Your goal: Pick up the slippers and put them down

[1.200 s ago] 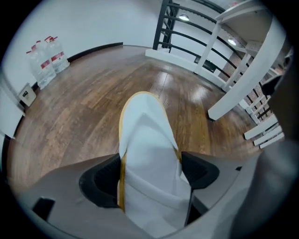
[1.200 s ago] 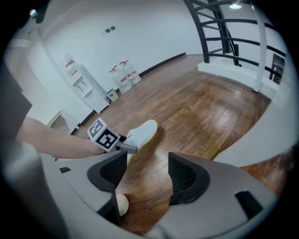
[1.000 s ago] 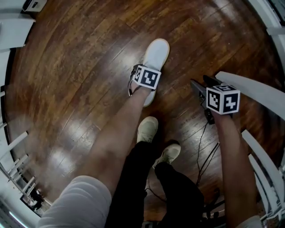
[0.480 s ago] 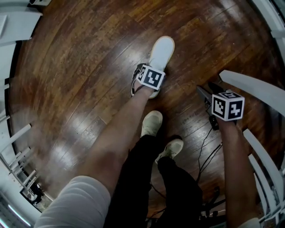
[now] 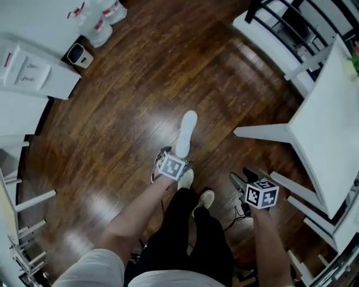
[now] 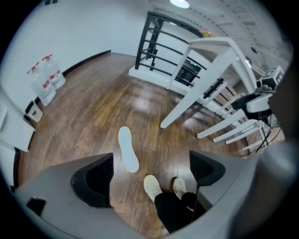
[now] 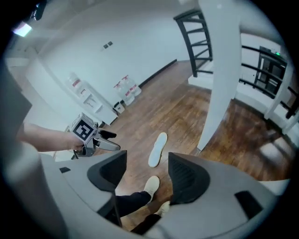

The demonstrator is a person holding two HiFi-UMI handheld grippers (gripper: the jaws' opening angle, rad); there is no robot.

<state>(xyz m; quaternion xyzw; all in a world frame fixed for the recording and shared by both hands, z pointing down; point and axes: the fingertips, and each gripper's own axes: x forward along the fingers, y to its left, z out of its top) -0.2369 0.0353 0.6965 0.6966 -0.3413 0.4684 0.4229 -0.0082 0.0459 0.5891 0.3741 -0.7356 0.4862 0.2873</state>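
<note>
One white slipper (image 5: 185, 133) lies flat on the dark wood floor, ahead of the person's two pale shoes (image 5: 185, 179). It also shows in the left gripper view (image 6: 127, 150) and the right gripper view (image 7: 158, 149). My left gripper (image 5: 159, 162) hangs well above the floor near the slipper's heel end, jaws open and nothing between them (image 6: 152, 175). My right gripper (image 5: 240, 185) is held up to the right, open and empty too (image 7: 147, 172). The left gripper (image 7: 100, 140) shows in the right gripper view.
A white table (image 5: 322, 120) with slanted legs stands at the right, with a black railing (image 5: 280, 17) behind it. White cabinets (image 5: 28, 73) line the left, and water bottles (image 5: 101, 22) stand in the far corner. Dark cables (image 5: 238, 216) trail by the person's feet.
Both grippers and the head view have risen far from the floor. The left gripper, earlier down at the slipper's heel, now hangs open above it; the slipper stays on the floor.
</note>
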